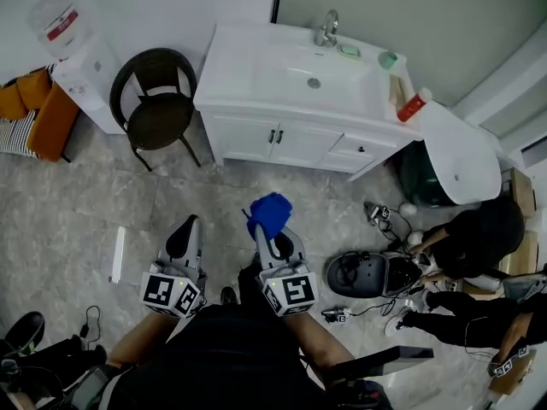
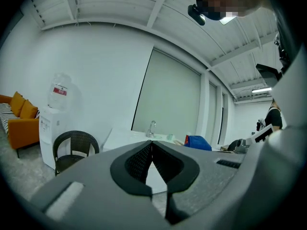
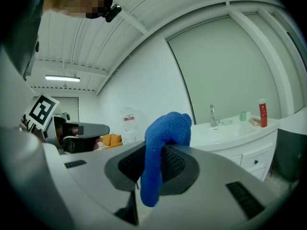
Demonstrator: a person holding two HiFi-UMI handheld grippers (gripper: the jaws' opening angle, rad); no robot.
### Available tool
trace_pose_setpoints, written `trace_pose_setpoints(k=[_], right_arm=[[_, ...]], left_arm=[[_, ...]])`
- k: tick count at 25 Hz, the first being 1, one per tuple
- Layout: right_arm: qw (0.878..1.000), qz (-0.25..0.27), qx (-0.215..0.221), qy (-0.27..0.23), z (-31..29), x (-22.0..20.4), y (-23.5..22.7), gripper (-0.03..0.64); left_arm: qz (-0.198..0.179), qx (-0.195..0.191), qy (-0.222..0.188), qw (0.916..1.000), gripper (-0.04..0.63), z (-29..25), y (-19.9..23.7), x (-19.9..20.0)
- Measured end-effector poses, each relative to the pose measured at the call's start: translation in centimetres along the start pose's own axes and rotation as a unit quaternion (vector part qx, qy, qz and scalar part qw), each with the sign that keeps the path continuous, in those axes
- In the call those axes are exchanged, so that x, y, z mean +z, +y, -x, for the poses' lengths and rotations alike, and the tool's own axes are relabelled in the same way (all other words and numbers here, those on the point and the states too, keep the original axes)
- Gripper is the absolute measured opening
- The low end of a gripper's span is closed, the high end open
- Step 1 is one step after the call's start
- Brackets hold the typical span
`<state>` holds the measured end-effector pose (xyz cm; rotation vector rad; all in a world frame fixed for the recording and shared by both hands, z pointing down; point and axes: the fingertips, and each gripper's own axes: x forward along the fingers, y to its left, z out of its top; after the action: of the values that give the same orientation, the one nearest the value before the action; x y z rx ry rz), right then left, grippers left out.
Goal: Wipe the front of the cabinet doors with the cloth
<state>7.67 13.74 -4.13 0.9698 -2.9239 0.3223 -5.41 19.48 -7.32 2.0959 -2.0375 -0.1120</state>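
A blue cloth (image 1: 270,213) (image 3: 163,147) is pinched in my right gripper (image 1: 266,229) (image 3: 153,164), which is shut on it and held in the air some way in front of the white vanity cabinet. The cabinet's two doors (image 1: 256,139) carry dark handles and sit under the white sink top (image 1: 291,75); drawers (image 1: 363,150) are to their right. In the right gripper view the cabinet (image 3: 249,157) shows at the right. My left gripper (image 1: 184,237) (image 2: 151,150) is shut with nothing in it, level with the right one. The blue cloth (image 2: 197,142) also shows in the left gripper view.
A dark wicker chair (image 1: 158,105) stands left of the cabinet, a water dispenser (image 1: 73,45) and orange sofa (image 1: 38,109) further left. A red bottle (image 1: 412,105) stands on the sink top. A person in black (image 1: 479,237) crouches at the right among cables and a dark helmet-like case (image 1: 363,273).
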Motion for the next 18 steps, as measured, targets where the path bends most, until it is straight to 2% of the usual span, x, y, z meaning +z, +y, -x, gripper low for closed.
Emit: trace_pose_setpoints(k=[6, 9, 12, 18], right_arm=[[1.0, 0.009, 0.023, 0.018, -6.8, -0.5, -5.1, 0.052], [0.999, 0.017, 0.039, 0.022, -9.9, -1.0, -6.8, 0.052], [0.998, 0.03, 0.052, 0.023, -12.8, -2.3, -8.2, 0.052], [0.994, 0.056, 0.085, 0.032, -19.1, -5.7, -8.3, 0.052]], left_arm=[[0.006, 0.031, 0.012, 0.9994, 0.003, -6.7, 2.8, -1.1], [-0.007, 0.041, 0.02, 0.9989, 0.003, -9.1, 3.9, -1.4], [-0.022, 0.051, 0.02, 0.9982, 0.003, -10.8, 4.9, -2.1], [-0.018, 0.092, 0.017, 0.9954, 0.003, -11.9, 8.9, -4.6]])
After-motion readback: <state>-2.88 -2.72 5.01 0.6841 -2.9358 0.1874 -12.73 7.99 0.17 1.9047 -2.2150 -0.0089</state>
